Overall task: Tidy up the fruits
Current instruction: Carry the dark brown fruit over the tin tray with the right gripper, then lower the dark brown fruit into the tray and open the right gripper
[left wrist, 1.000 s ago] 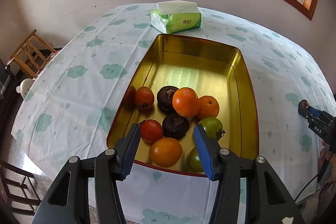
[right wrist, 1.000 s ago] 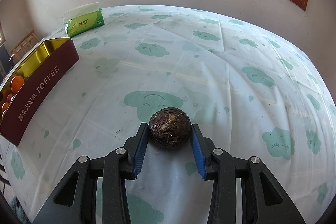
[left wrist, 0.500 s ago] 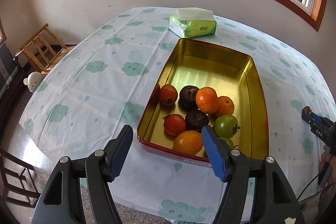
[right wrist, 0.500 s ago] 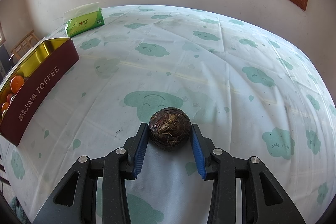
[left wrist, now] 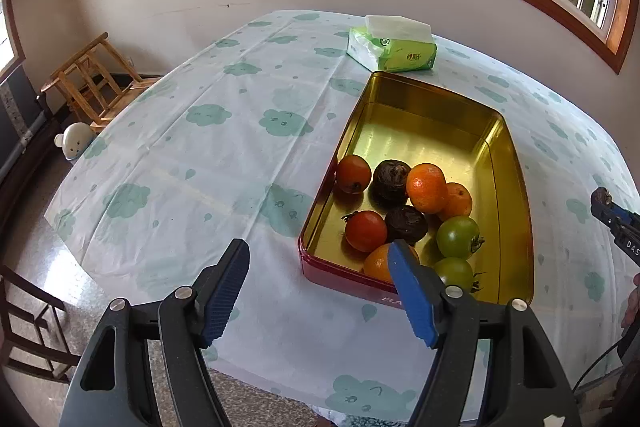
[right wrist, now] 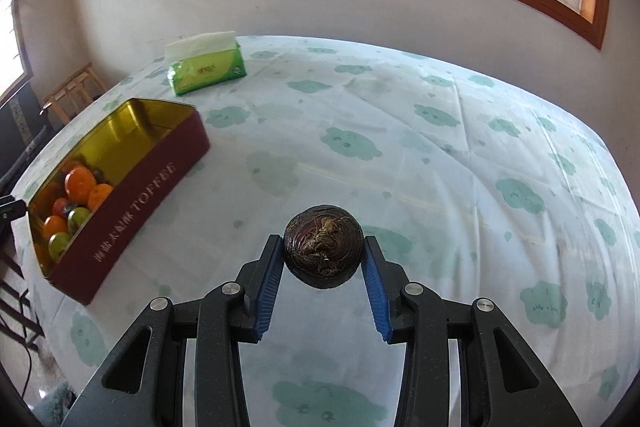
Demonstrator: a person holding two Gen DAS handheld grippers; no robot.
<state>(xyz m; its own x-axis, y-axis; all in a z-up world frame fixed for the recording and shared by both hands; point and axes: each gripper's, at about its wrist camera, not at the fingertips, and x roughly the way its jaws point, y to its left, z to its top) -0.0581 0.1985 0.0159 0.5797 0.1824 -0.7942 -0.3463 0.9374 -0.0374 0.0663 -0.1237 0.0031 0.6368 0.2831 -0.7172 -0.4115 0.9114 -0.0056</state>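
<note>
The dark brown, rough-skinned round fruit, perhaps a water chestnut, sits clamped between the blue pads of the right tool, which is closed tight on its sides, and appears lifted clear of the cloud-print tabletop. The job in hand looks like carrying it over to the red toffee tin, which lies to the left of the fruit in the right wrist view.

To do this well, keep the squeeze steady; the fruit is held near the pad tips, so a jolt could roll it out. Bring it over the tin's near wall with height to spare, then lower it into the bare gold floor toward the far end, away from the oranges, tomatoes and other dark fruits crowded at the near end.

The left tool holds nothing; its jaws have just been opening and stand wide beside the tin. It should stay clear of the tin's mouth.
</note>
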